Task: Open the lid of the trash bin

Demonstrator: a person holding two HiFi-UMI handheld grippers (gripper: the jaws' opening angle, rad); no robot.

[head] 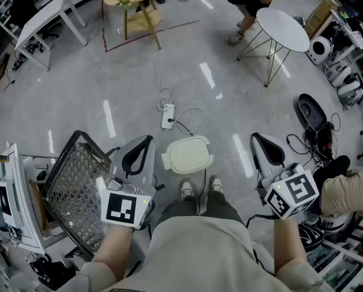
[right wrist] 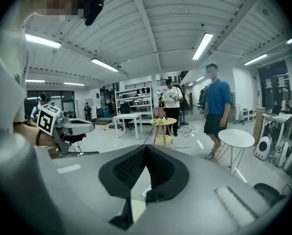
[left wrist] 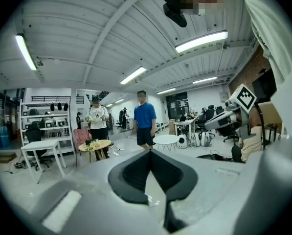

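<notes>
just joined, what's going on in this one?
A person stands over a small trash bin on the floor, just ahead of their shoes, with a gripper in each hand. The left gripper and right gripper are held level on either side of the bin, jaws together and empty. The cream lid is down and neither gripper touches it.

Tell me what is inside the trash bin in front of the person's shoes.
The trash bin is shut: its cream lid covers the whole opening, so the inside cannot be seen. Nothing lies on the lid.
</notes>
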